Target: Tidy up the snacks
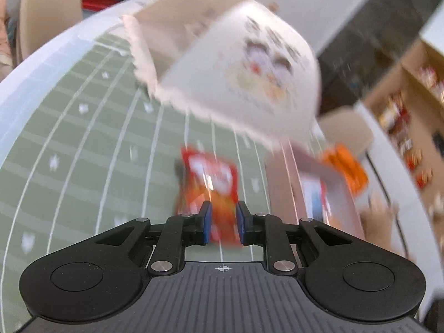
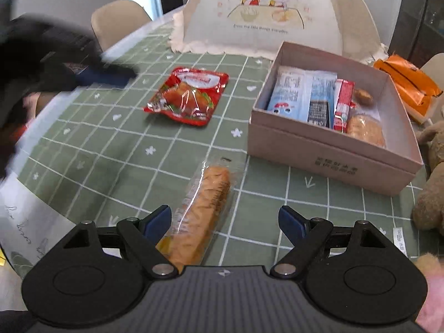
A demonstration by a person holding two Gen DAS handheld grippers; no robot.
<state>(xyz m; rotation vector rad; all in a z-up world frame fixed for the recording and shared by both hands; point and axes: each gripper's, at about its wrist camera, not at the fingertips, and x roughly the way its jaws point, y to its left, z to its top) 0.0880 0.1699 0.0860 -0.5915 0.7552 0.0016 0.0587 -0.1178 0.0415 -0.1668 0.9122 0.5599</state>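
Observation:
A red snack packet (image 2: 188, 97) lies flat on the green checked tablecloth (image 2: 111, 149). A long bread stick in clear wrap (image 2: 205, 211) lies nearer, under my right gripper (image 2: 224, 219), which is open, with the bread close to its left finger. A beige cardboard box (image 2: 327, 149) at the right holds blue packets, a red stick and a round bread. My left gripper (image 1: 223, 222) is shut and holds nothing; the red packet (image 1: 211, 177) shows blurred on the cloth just beyond its tips. In the right wrist view the left gripper (image 2: 122, 76) is a dark blur left of the packet.
A white dome food cover (image 2: 263, 14) with a cartoon print stands at the back of the table. An orange packet (image 2: 408, 83) lies right of the box. A brown plush toy (image 2: 433, 180) sits at the right edge, a beige chair (image 2: 119, 19) behind the table.

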